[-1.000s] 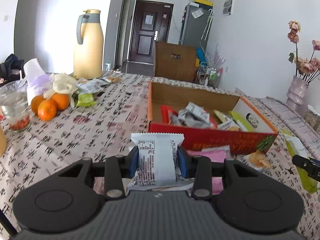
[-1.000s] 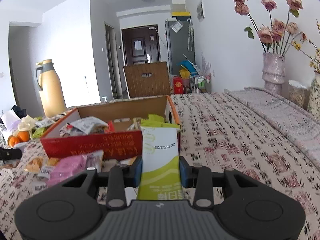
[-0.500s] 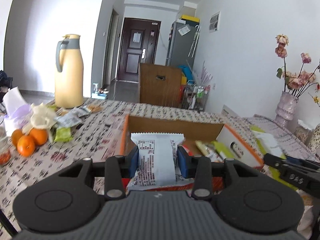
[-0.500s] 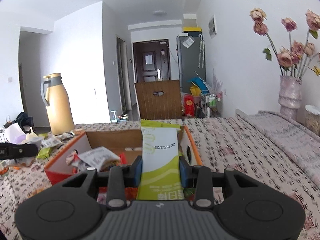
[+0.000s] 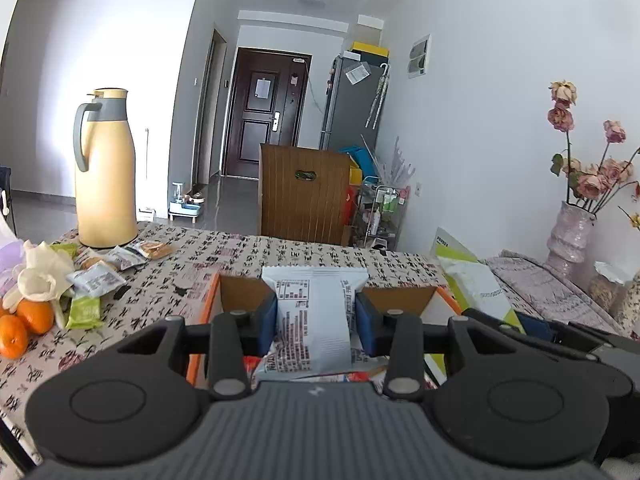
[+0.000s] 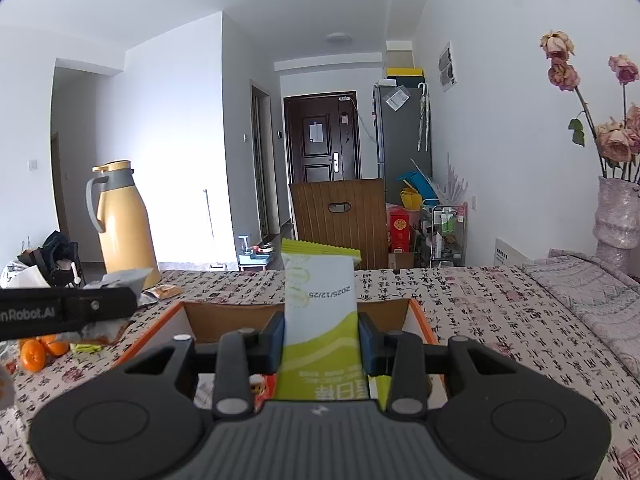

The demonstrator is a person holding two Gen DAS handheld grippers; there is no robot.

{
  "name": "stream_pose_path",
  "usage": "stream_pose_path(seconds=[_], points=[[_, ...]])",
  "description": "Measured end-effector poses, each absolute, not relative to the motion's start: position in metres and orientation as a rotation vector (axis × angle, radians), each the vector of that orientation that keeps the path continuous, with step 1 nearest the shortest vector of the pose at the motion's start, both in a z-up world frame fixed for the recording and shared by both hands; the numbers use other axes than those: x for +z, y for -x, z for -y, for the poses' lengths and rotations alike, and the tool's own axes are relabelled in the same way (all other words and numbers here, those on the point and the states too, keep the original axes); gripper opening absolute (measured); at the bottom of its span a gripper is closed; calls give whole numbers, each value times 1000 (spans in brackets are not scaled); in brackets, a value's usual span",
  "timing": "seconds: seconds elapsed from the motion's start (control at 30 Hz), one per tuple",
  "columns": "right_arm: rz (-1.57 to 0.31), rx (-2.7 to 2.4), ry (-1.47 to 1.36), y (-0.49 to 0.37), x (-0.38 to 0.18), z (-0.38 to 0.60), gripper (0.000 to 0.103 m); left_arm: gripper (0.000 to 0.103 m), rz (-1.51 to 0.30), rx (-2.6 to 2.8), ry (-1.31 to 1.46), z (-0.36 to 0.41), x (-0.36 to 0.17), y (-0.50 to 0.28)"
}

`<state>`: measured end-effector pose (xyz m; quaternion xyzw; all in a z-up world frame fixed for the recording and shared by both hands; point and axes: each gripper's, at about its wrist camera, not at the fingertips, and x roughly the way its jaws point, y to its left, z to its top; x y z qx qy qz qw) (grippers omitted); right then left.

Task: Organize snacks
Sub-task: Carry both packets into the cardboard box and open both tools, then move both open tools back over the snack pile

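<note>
My left gripper (image 5: pixel 316 322) is shut on a white snack packet (image 5: pixel 314 320) with small printed text, held upright over the open orange-rimmed cardboard box (image 5: pixel 240 290). My right gripper (image 6: pixel 321 336) is shut on a green and white snack packet (image 6: pixel 320 308), also above the cardboard box (image 6: pixel 224 314). In the left wrist view the green and white snack packet (image 5: pixel 476 280) and the right gripper's black body show at the right. In the right wrist view the left gripper's black finger (image 6: pixel 68 308) crosses the left side. Most of the box's contents are hidden behind the grippers.
A yellow thermos jug (image 5: pixel 106 172) stands at the table's far left. Loose snack packets (image 5: pixel 100 276), oranges (image 5: pixel 24 320) and a white glove lie left of the box. A vase of dried roses (image 5: pixel 570 232) stands at the right. A wooden chair back (image 5: pixel 304 196) is beyond the table.
Both grippers have risen and moved forward with their packets, from in front of the box's red near wall to above its open top. Their grips are unchanged.
</note>
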<state>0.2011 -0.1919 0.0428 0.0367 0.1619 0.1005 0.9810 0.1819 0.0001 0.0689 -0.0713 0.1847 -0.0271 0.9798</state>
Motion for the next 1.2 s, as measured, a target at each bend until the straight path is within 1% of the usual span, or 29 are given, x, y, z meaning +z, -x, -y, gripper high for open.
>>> stream_pose_path(seconds=[0.17,0.4,0.53,0.73,0.77,0.8,0.83,0.87,0.9,0.93,0.97,1.0,1.07,1.2], points=[[-332,194,-84,-224,33,189,36,40,-376,-15,154,1,65,-208],[-377,208,-111,-242,8,192,36,40,-427,29,157,-2,37,-233],[-400,214,-94,-245,2,190,36,40,-450,28,156,-5,26,-236],[-418,190,-100,-248,-3,191,38,41,-444,17,152,-2,23,-234],[-421,184,-104,-249,-3,192,39,41,-438,20,152,-2,22,-234],[-423,176,-108,-249,-3,194,38,47,-431,27,152,-2,23,-233],[-426,168,-112,-249,-3,195,41,54,-426,32,152,-1,23,-232],[-428,163,-119,-249,-4,197,53,71,-419,40,153,-1,23,-230],[-424,157,-127,-248,-4,199,67,86,-406,51,153,-1,24,-229],[-419,151,-132,-247,-4,201,73,91,-394,62,153,-2,25,-227],[-414,146,-138,-246,-4,202,86,102,-381,70,158,-2,27,-225],[-408,143,-144,-245,-3,204,96,103,-369,71,167,-3,27,-223],[-409,138,-151,-245,-4,206,102,103,-361,71,184,-6,29,-222],[-423,144,-166,-245,-5,207,103,103,-379,75,195,-8,27,-226]])
